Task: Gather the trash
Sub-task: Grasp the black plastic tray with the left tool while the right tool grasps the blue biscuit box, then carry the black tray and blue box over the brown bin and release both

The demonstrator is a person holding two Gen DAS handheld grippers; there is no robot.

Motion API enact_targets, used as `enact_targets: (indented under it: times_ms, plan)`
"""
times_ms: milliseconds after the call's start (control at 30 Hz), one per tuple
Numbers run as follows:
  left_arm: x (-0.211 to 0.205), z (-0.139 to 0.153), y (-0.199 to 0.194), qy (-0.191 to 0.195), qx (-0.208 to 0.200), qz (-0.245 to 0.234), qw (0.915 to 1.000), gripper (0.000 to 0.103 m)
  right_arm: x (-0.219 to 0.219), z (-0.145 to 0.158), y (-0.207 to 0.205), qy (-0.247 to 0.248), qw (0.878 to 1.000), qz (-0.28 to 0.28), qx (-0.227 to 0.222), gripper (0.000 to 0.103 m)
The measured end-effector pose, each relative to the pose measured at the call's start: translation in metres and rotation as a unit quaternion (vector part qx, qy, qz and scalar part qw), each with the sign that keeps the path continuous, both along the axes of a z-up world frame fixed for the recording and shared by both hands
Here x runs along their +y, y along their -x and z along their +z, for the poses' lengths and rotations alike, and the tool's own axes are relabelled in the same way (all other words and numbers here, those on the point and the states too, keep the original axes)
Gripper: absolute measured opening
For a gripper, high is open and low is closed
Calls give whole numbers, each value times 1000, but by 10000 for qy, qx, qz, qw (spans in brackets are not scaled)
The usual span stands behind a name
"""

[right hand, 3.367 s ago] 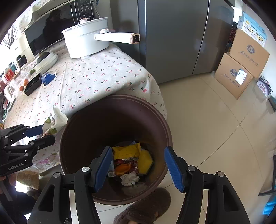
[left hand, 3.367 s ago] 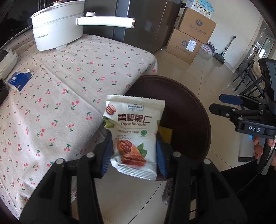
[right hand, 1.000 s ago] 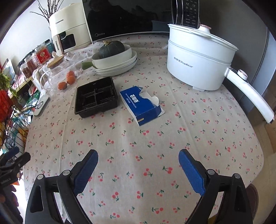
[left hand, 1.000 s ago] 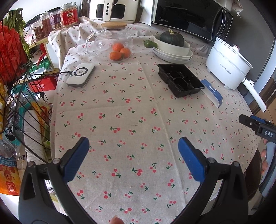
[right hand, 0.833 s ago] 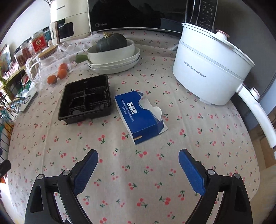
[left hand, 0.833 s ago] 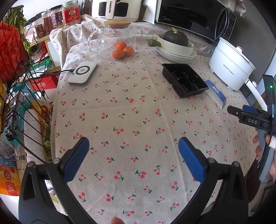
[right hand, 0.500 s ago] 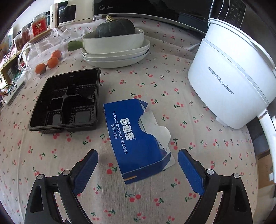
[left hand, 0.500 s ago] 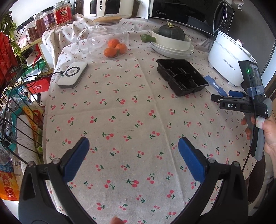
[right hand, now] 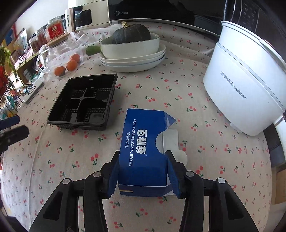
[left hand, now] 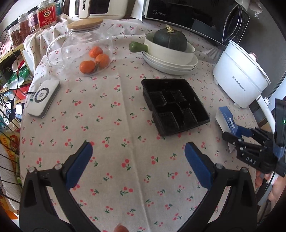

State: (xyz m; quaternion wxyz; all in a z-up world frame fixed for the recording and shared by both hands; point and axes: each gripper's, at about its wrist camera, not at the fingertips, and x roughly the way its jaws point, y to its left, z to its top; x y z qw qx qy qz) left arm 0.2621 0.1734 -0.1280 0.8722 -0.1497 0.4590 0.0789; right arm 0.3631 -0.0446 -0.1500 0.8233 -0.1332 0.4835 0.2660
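Observation:
A torn blue biscuit box [right hand: 143, 148] lies on the cherry-print tablecloth [right hand: 205, 151]. My right gripper [right hand: 142, 176] is shut on its near end, one pad on each side. The box also shows in the left wrist view [left hand: 227, 121], with the right gripper [left hand: 239, 135] on it at the table's right edge. An empty black plastic tray [left hand: 174, 105] lies just left of the box; it also shows in the right wrist view [right hand: 84, 103]. My left gripper [left hand: 138, 162] is open and empty, above the near middle of the table.
A white electric pot [right hand: 246, 80] stands right of the box. Behind are stacked white dishes with a dark squash [left hand: 169, 48], a glass jug with oranges [left hand: 89, 51], a white scale [left hand: 43, 95], a microwave [left hand: 193, 16] and jars [left hand: 46, 17].
My right gripper moved in over the blue box and closed on it. My left gripper, holding a pecan packet over the bin 3.4 s ago, is now open and empty over the table.

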Motion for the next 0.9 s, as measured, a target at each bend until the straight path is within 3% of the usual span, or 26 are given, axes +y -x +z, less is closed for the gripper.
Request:
enact_targets:
  times_ms: [167,333,367,400,433,667,767,800,900]
  plan:
    - [-14,-5,-27,102,-198,10,9998,102,-36,9,11,-293,9990,-337,63,49]
    - [-24,-31,-32,54,-629,264,9977,102,-56,10,17,-438,9979,-456,127,49]
    - [-26,-40,-39,-63,-473,289,9984,100,-58,10,18,-444,9980,-441,94,49]
    - [-27,-46,-44,-24,-403,325,9987,91,-59,10,18,-458,9980,-432,87,49]
    - [-26,-50,-46,113,-387,388,9984,90,-61,9,18,-465,9979,-429,96,49]
    - [-35,-50,-57,-30,-420,564,9975,89,-65,-5,12,-434,9978,-469,193,50]
    - [-36,-49,-61,-237,-310,634,9972,72,-67,-9,10,-430,9976,-501,225,50]
    - [-34,-49,-60,-228,-290,616,9974,60,-68,-9,11,-410,9976,-511,222,50]
    - [-25,-47,-54,65,-220,589,9980,57,-72,-6,14,-352,9975,-562,247,50]
